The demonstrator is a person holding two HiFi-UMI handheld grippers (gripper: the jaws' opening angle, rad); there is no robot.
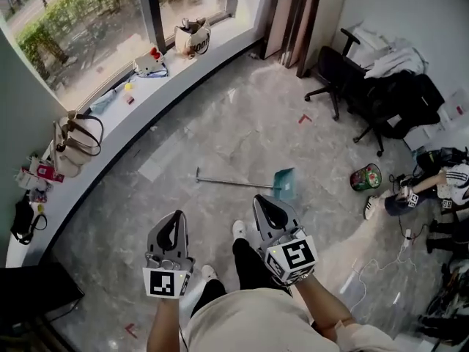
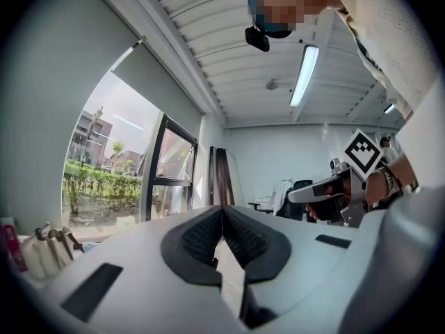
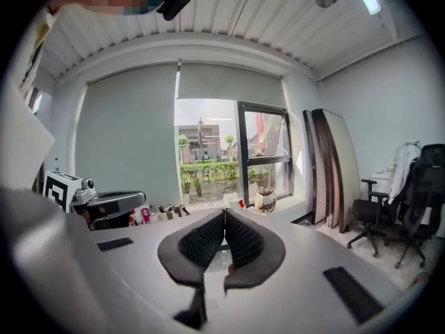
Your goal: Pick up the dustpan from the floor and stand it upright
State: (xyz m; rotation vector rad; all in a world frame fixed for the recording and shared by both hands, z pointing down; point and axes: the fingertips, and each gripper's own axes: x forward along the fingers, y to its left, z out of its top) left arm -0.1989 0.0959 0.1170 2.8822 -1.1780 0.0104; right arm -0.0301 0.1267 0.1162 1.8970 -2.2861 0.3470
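A teal dustpan (image 1: pixel 286 182) with a long thin metal handle (image 1: pixel 233 182) lies flat on the grey marble floor, handle pointing left. Both grippers hang well short of it, near my legs. My left gripper (image 1: pixel 176 217) has its jaws pressed together with nothing between them; its tips (image 2: pixel 222 209) meet in the left gripper view. My right gripper (image 1: pixel 262 199) sits just below the dustpan in the head view, also shut and empty, tips (image 3: pixel 224 213) touching. Each gripper view looks across the room, and the dustpan shows in neither.
A curved window ledge (image 1: pixel 139 108) at left carries bags and small items. Black office chairs (image 1: pixel 366 90) draped with clothes stand at upper right. A seated person's legs (image 1: pixel 418 193) and a small green-red bin (image 1: pixel 365 177) are right of the dustpan, with cables on the floor.
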